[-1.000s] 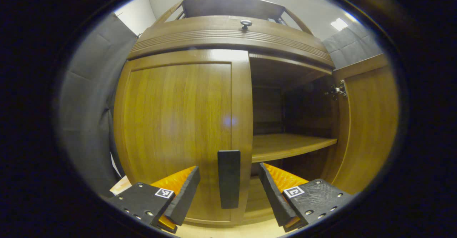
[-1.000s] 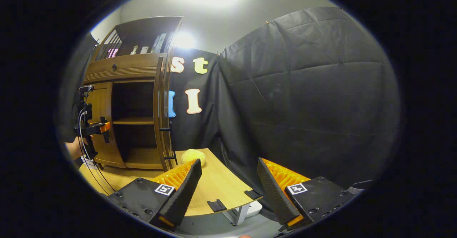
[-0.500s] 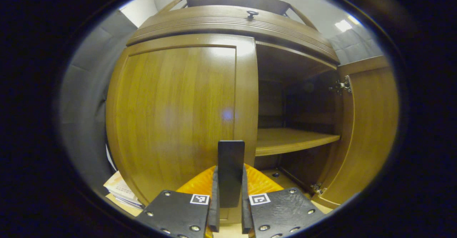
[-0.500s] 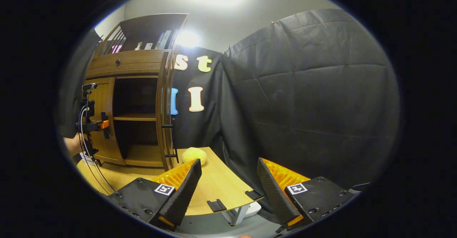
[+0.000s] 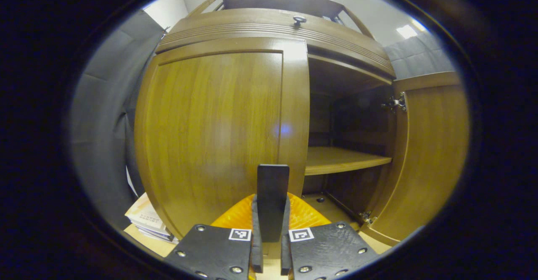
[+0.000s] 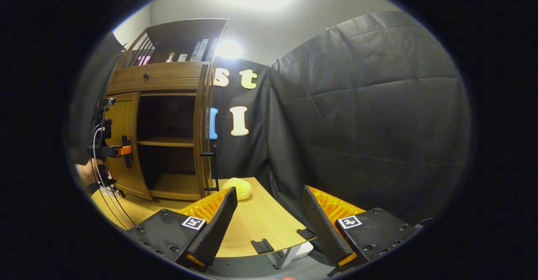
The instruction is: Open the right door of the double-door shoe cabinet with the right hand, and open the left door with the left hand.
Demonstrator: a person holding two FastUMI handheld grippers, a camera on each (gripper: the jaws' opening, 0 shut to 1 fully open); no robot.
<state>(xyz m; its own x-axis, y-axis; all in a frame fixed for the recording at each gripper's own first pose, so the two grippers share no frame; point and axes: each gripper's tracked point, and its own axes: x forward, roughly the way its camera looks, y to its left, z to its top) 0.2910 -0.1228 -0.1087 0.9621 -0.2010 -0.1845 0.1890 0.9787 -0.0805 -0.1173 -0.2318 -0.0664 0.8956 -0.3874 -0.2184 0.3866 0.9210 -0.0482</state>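
Both the left gripper (image 5: 269, 246) and the right gripper (image 6: 269, 221) carry wedge-shaped ribbed fingers on dark screw-studded plates bearing small square black-and-white markers, while thin black cables loop along the far rig at mid-left.

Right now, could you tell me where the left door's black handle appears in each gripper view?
Left gripper view: the black handle stands upright at bottom centre, clamped between the left tool fingers.
Right gripper view: it sits far left, at the closed left door, held by the distant tool.
Shared landmark: the shelf inside the open half.
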